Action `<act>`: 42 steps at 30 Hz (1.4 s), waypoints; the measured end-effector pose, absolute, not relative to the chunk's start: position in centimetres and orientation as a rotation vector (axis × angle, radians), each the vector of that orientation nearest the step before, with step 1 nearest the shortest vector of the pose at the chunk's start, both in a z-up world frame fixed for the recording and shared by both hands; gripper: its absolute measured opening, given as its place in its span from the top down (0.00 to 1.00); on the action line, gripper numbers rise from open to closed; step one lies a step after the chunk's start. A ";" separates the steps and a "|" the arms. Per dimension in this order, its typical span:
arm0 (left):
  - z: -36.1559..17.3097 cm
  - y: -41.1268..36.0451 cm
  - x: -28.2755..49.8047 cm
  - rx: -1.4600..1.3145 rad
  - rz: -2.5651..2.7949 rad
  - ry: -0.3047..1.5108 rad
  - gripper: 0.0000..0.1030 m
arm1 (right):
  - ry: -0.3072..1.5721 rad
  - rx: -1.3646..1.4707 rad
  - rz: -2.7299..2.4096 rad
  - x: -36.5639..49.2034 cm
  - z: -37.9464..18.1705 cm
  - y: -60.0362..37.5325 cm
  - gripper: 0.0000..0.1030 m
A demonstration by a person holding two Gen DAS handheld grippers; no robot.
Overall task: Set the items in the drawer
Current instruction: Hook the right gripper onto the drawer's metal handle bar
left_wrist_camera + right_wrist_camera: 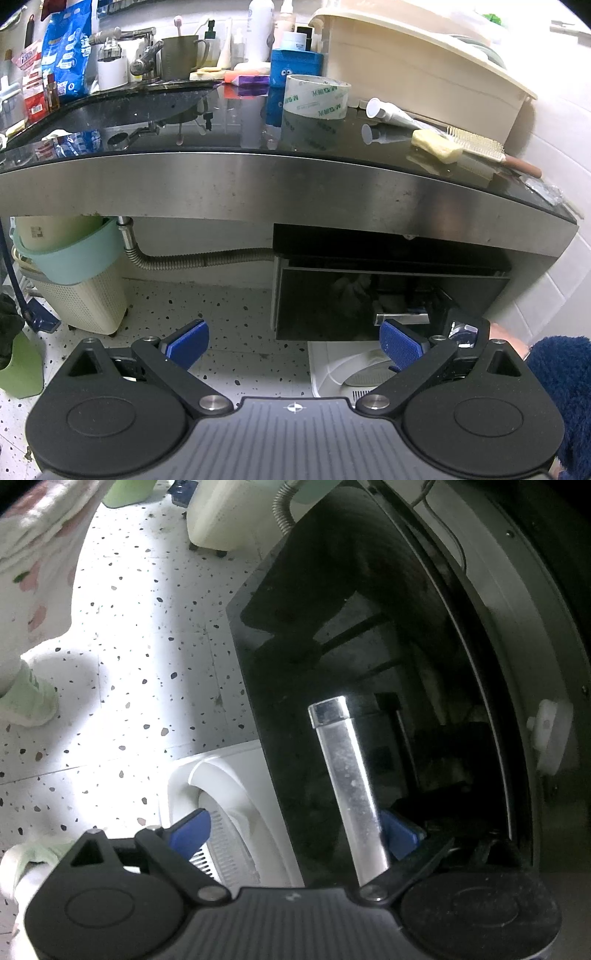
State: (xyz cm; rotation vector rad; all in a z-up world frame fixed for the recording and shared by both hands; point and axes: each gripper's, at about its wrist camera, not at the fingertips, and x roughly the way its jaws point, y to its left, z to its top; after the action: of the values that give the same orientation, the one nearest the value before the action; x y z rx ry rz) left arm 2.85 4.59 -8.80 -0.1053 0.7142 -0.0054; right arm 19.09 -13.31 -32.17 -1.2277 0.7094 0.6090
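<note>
We note nothing stowed yet: right gripper (295,830) spread wide astride the drawer handle (347,782), drawer (388,302) barely ajar, left gripper (295,341) agape, empty.

Faucet (144,55), laundry basket (85,299), speckled floor (221,306).

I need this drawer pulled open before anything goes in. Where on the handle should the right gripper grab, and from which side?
Grip the metal handle near its middle, coming straight at the drawer front. It is a narrow bar standing off the glossy panel. The right gripper is open with the bar between its fingers, so one finger should go on each long side.
</note>
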 end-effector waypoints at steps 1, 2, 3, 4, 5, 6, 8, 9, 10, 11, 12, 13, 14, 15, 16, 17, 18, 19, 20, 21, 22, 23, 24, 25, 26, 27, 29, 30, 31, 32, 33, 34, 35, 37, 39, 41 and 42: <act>-8.8 4.6 2.8 -0.105 -0.006 0.715 0.03 | 0.710 -1.231 0.610 19.1 -32.2 -13.3 0.05; -8.8 4.6 2.8 -0.105 -0.007 0.715 0.03 | 0.710 -1.233 0.611 19.0 -32.2 -13.4 0.05; -8.8 4.6 2.8 -0.105 -0.007 0.715 0.03 | 0.709 -1.231 0.611 19.0 -32.1 -13.4 0.05; -8.9 4.6 2.8 -0.104 -0.007 0.715 0.03 | 0.710 -1.229 0.610 19.0 -32.0 -13.4 0.05; -8.9 4.6 2.8 -0.105 -0.008 0.715 0.03 | 0.709 -1.229 0.608 19.0 -32.0 -13.4 0.05; -8.8 4.6 2.8 -0.106 -0.009 0.715 0.03 | 0.708 -1.229 0.605 18.9 -32.0 -13.4 0.05; -8.8 4.7 2.7 -0.108 -0.008 0.714 0.03 | 0.705 -1.231 0.601 18.9 -32.0 -13.4 0.05; -8.8 4.7 2.7 -0.108 -0.008 0.713 0.03 | 0.704 -1.227 0.599 18.8 -31.9 -13.4 0.05; -8.8 4.7 2.7 -0.109 -0.009 0.713 0.03 | 0.705 -1.221 0.598 18.8 -31.9 -13.4 0.05; -8.8 4.7 2.7 -0.110 -0.009 0.712 0.03 | 0.706 -1.216 0.597 18.8 -31.9 -13.3 0.05; -8.8 4.7 2.7 -0.110 -0.010 0.712 0.03 | 0.705 -1.217 0.595 18.8 -31.9 -13.3 0.05; -8.8 4.7 2.7 -0.110 -0.011 0.713 0.03 | 0.704 -1.220 0.593 18.7 -31.9 -13.3 0.05; -8.8 4.7 2.7 -0.109 -0.012 0.713 0.03 | 0.702 -1.227 0.591 18.7 -32.0 -13.3 0.05; -8.8 4.7 2.7 -0.108 -0.012 0.712 0.03 | 0.700 -1.229 0.588 18.6 -32.0 -13.3 0.05; -8.8 4.7 2.6 -0.107 -0.013 0.712 0.03 | 0.700 -1.223 0.585 18.6 -32.0 -13.2 0.05; -8.8 4.7 2.6 -0.108 -0.012 0.712 0.03 | 0.701 -1.213 0.582 18.5 -31.9 -13.2 0.05; -8.8 4.7 2.6 -0.110 -0.012 0.712 0.03 | 0.701 -1.210 0.581 18.4 -31.9 -13.2 0.05; -8.8 4.7 2.7 -0.111 -0.012 0.713 0.03 | 0.701 -1.218 0.583 18.4 -31.9 -13.2 0.05; -8.8 4.7 2.7 -0.113 -0.011 0.716 0.03 | 0.699 -1.228 0.585 18.3 -32.0 -13.2 0.05; -8.8 4.8 2.7 -0.116 -0.012 0.716 0.03 | 0.700 -1.228 0.586 18.2 -31.9 -13.3 0.05; -8.8 4.8 2.7 -0.117 -0.014 0.717 0.03 | 0.702 -1.222 0.586 18.2 -31.9 -13.2 0.05; -8.8 4.7 2.7 -0.115 -0.017 0.716 0.03 | 0.704 -1.213 0.586 18.1 -31.8 -13.2 0.05; -8.8 4.7 2.7 -0.114 -0.017 0.715 0.03 | 0.706 -1.204 0.585 18.1 -31.7 -13.2 0.05; -8.8 4.7 2.6 -0.113 -0.016 0.714 0.03 | 0.706 -1.200 0.585 17.9 -31.7 -13.3 0.04; -8.8 4.6 2.6 -0.112 -0.016 0.713 0.03 | 0.700 -1.207 0.590 17.5 -31.7 -13.3 0.04; -8.8 4.7 2.7 -0.116 -0.017 0.713 0.03 | 0.694 -1.220 0.596 17.1 -31.8 -13.4 0.04; -8.8 4.6 2.7 -0.123 -0.022 0.715 0.03 | 0.683 -1.220 0.607 16.2 -31.8 -13.7 0.04; -8.8 4.6 2.7 -0.124 -0.025 0.715 0.03 | 0.683 -1.207 0.612 15.9 -31.7 -13.8 0.05; -8.8 4.5 2.7 -0.121 -0.029 0.716 0.03 | 0.685 -1.193 0.614 15.7 -31.6 -13.8 0.05; -8.8 4.4 2.7 -0.118 -0.032 0.718 0.03 | 0.689 -1.180 0.615 15.5 -31.6 -13.7 0.05; -8.8 4.3 2.6 -0.113 -0.035 0.717 0.03 | 0.692 -1.166 0.616 15.4 -31.5 -13.7 0.05; -8.8 4.2 2.5 -0.108 -0.038 0.716 0.03 | 0.695 -1.153 0.617 15.2 -31.5 -13.7 0.04; -8.8 4.1 2.5 -0.104 -0.038 0.714 0.03 | 0.696 -1.145 0.617 15.0 -31.4 -13.7 0.04; -8.7 4.0 2.5 -0.100 -0.035 0.711 0.03 | 0.697 -1.131 0.621 14.7 -31.3 -13.7 0.04; -8.7 4.1 2.6 -0.105 -0.036 0.711 0.03 | 0.700 -1.102 0.629 14.6 -31.0 -13.9 0.05; -8.8 4.1 2.7 -0.105 -0.039 0.716 0.03 | 0.701 -1.083 0.627 14.6 -30.8 -14.0 0.05; -8.9 4.1 2.7 -0.102 -0.040 0.717 0.03 | 0.700 -1.078 0.624 14.5 -30.8 -14.0 0.06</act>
State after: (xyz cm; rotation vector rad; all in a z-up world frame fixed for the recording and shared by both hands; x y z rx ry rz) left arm 2.65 4.06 -8.88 -0.1018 0.7174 -0.0401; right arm 14.55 -13.96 -30.75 -1.0776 0.7003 0.6244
